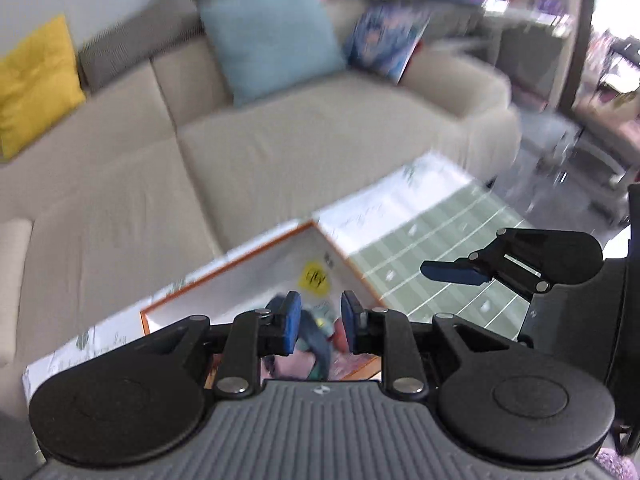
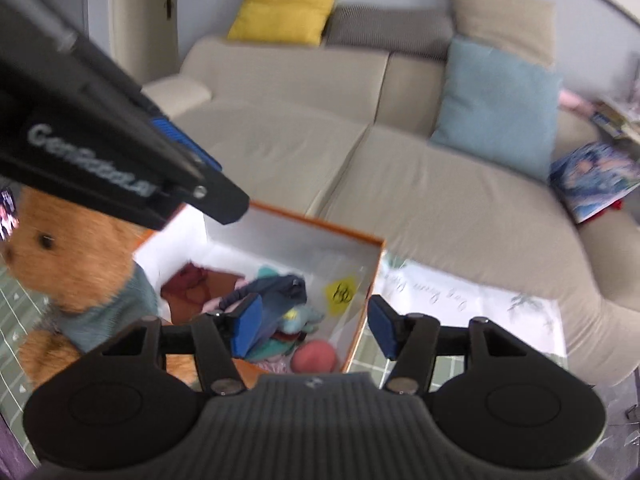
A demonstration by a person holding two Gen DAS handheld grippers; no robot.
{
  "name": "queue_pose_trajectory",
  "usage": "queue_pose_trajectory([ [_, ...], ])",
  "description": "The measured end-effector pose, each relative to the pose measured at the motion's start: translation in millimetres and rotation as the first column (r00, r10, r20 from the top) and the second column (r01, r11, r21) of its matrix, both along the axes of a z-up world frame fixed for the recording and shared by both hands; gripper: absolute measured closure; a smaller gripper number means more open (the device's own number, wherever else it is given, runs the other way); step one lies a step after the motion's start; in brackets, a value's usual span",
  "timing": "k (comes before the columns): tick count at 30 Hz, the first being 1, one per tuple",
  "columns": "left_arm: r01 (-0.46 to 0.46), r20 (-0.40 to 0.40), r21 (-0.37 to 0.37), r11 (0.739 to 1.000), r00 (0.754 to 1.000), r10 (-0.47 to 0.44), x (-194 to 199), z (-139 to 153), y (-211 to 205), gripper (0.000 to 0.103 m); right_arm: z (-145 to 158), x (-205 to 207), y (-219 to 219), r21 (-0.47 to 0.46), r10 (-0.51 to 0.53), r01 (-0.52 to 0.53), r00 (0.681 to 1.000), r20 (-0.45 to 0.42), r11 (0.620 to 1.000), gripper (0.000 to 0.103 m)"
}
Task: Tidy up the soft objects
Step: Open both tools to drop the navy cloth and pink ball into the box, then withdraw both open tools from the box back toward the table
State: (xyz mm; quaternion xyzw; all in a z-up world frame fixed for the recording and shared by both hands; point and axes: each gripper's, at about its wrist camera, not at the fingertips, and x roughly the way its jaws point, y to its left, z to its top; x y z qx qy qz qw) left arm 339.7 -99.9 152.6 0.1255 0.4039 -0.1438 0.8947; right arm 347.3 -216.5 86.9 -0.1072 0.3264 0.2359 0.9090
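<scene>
An orange-rimmed white box (image 1: 256, 280) (image 2: 304, 246) stands on a low table in front of the sofa. It holds several soft things, among them a dark blue cloth (image 2: 280, 292) (image 1: 316, 340), a teal piece (image 2: 308, 316) and a pink ball (image 2: 314, 356). My left gripper (image 1: 321, 324) hangs open above the box with nothing between its blue pads. My right gripper (image 2: 316, 330) is open over the box too, also with nothing in it. A brown teddy bear (image 2: 68, 248) in a teal sweater sits left of the box, outside it. The left gripper's body (image 2: 100, 132) crosses the upper left of the right wrist view.
A beige sofa (image 1: 280, 152) (image 2: 440, 200) fills the back, with a light blue cushion (image 1: 272, 40) (image 2: 496, 104), a yellow cushion (image 1: 36, 80) (image 2: 286, 2) and a picture book (image 2: 592, 176). The table has a green lined mat (image 1: 440, 256) and a white printed sheet (image 2: 472, 304).
</scene>
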Motion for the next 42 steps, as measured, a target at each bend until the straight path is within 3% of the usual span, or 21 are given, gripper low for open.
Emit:
queue_pose_trajectory([
  [4, 0.043, 0.128, -0.088, 0.995, 0.991, -0.032, -63, 12, 14, 0.075, 19, -51, -10, 0.027, -0.028, 0.025, 0.994, 0.104, 0.999, 0.045],
  [8, 0.06, 0.239, -0.133, 0.989, 0.971, -0.027, -124, 5, 28, 0.075, 25, -109, -14, 0.064, -0.047, 0.035, 0.978, 0.204, 0.997, 0.044],
  [15, 0.0, 0.31, -0.231, 0.973, 0.948, 0.074, -193, -32, 49, 0.075, 12, -194, -11, 0.16, -0.126, 0.083, 0.95, 0.284, 0.984, 0.041],
  [22, -0.102, 0.277, -0.341, 0.935, 0.939, 0.204, -222, -76, 72, 0.075, -14, -248, 7, 0.195, -0.189, 0.137, 0.941, 0.281, 0.971, 0.041],
  [32, -0.218, 0.149, -0.297, 0.929, 0.951, 0.271, -235, -156, 78, 0.079, -82, -265, 20, 0.138, -0.219, 0.199, 0.964, 0.148, 0.97, 0.038],
  [42, -0.24, 0.095, -0.277, 0.93, 0.957, 0.275, -227, -183, 77, 0.079, -107, -252, 22, 0.106, -0.226, 0.216, 0.97, 0.092, 0.971, 0.038],
])
